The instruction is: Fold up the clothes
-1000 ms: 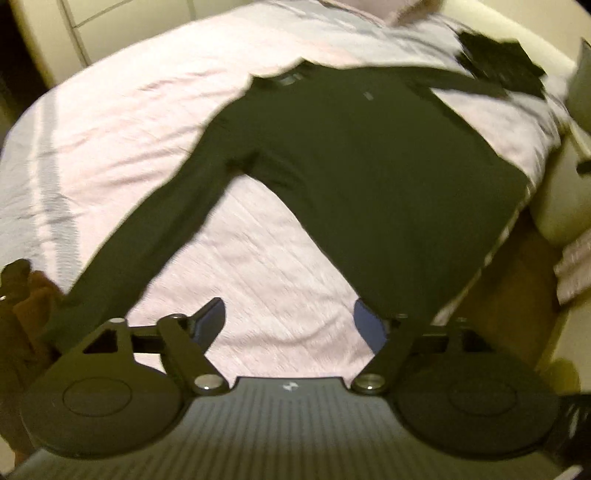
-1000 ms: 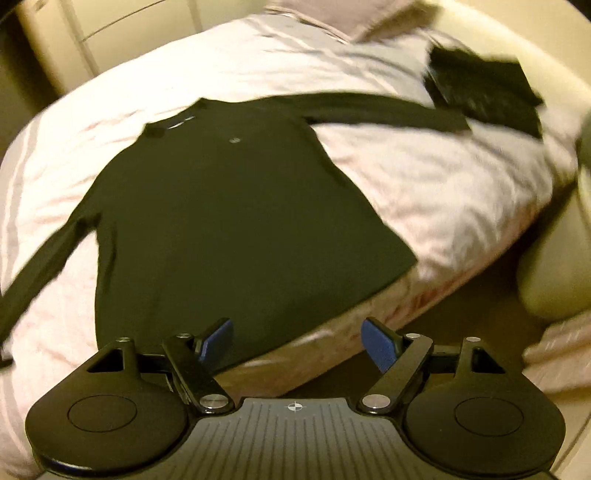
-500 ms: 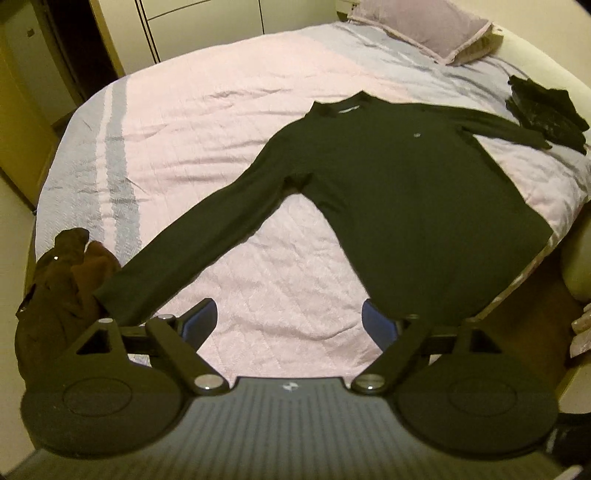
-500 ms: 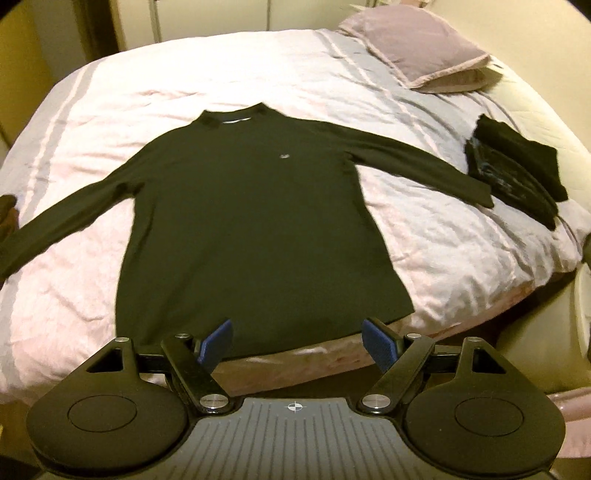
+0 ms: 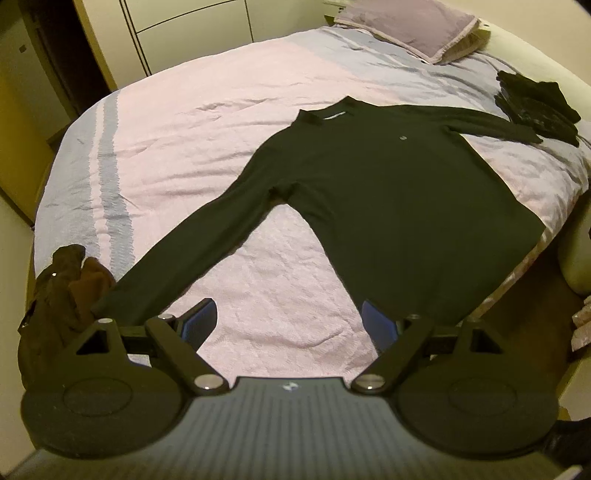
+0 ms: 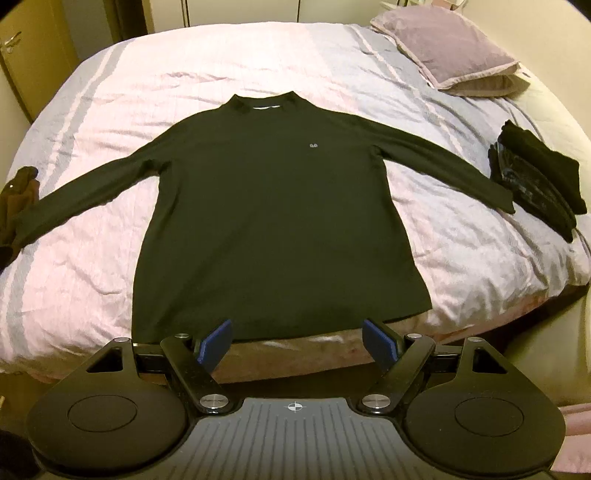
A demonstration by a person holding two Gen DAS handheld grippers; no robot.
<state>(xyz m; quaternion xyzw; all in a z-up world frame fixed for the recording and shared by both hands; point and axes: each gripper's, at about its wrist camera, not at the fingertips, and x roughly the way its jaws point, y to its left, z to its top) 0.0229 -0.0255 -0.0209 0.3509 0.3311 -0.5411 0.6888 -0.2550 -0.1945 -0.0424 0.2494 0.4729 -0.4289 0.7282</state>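
Bedding in pale pink with grey stripes covers the bed [image 6: 303, 51], and a dark long-sleeved shirt [image 6: 273, 221] is spread flat on it, front side up. The collar points toward the head of the bed, and the hem lies along the foot edge, just reaching the edge of the mattress. A small pale logo [image 6: 314, 146] is seen on the chest. Both sleeves are stretched out sideways and slightly downward. In the right wrist view, one cuff reaches the left edge of the bed beside a crumpled brown garment [image 6: 16, 199], and the other cuff ends just beside a stack of folded dark clothes [image 6: 535, 177] near the right edge. A lilac pillow [image 6: 454, 48] is placed at the far right corner of the bed.

The right claw [image 6: 297, 345] is held released, its blue-padded fingers [image 6: 216, 345] spread wide, and nothing is gripped between them. It is positioned off the foot edge of the bed, level with the middle of the shirt hem, apart from the cloth.

The left claw [image 5: 288, 323] is likewise released, with its fingers wide apart and nothing held. From the left wrist view it is placed over the near left part of the bed, between the outstretched sleeve [image 5: 192, 243] and the lower corner of the shirt [image 5: 388, 206]. The brown garment [image 5: 62, 291] is seen at the left edge, next to the cuff. Cupboard doors [image 5: 184, 33] are visible beyond the head of the bed.
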